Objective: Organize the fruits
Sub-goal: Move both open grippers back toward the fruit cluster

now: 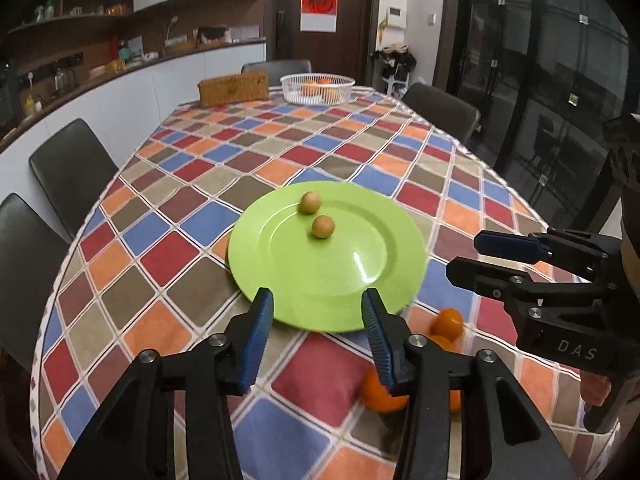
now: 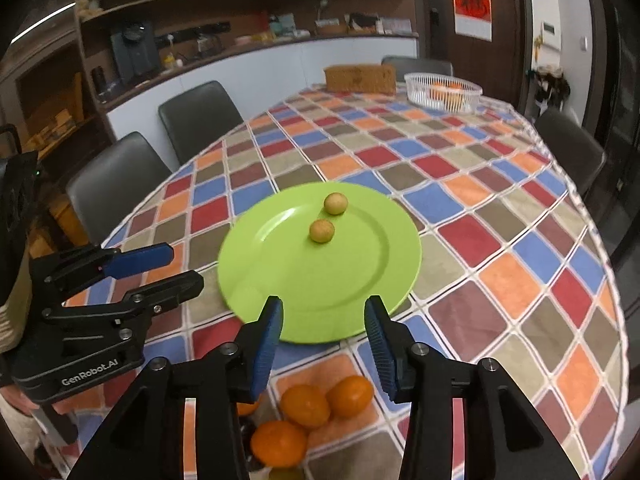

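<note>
While both tools, left (image 1: 318, 316) and right (image 2: 324, 322), hang apart and empty, two fruits (image 1: 322, 227) lie on plate (image 1: 320, 280); oranges (image 2: 306, 406) wait at counter's near edge. Next: grasp an orange.

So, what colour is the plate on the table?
The plate is plain bright green, without a pattern. The right wrist view shows it best.

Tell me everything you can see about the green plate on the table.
The round lime-green plate looks like glossy plastic or glazed ceramic, with a broad flat rim around a shallow well that catches a glint of light. It lies flat on the checked multicolour tablecloth, toward the near end of the table. Two small round tan fruits sit apart on its far half. Nothing else touches it.
</note>
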`<state>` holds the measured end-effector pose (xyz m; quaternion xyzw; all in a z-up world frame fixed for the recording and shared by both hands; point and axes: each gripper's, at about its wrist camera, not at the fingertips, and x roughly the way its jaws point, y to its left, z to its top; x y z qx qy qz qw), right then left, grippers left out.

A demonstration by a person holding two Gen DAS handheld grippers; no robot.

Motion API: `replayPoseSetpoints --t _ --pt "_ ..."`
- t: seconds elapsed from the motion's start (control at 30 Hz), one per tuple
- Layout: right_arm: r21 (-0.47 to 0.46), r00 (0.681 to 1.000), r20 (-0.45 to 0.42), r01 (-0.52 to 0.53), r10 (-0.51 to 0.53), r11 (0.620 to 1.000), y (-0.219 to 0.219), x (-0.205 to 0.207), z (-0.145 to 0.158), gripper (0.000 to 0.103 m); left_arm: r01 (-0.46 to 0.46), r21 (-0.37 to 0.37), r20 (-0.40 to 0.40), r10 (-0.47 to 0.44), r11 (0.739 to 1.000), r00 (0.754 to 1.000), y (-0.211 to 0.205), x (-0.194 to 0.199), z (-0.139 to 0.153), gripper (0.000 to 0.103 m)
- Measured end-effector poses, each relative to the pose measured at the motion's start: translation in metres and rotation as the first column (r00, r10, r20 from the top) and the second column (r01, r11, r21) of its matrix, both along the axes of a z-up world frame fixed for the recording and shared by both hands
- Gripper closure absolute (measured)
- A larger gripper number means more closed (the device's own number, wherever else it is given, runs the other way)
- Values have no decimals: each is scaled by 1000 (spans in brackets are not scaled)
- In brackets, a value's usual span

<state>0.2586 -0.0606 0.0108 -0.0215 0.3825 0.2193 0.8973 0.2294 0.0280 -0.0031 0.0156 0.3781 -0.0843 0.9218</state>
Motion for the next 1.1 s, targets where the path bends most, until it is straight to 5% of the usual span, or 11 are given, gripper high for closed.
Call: replayPoseSetpoints --t 0.43,1.1 --pt "-24 994 106 -17 19 1000 -21 -78 22 47 57 74 116 -66 996 991 -27 -83 21 43" --pt "-177 965 209 -119 155 977 -22 -142 3 45 147 148 140 -168 978 976 -49 -132 -13 44"
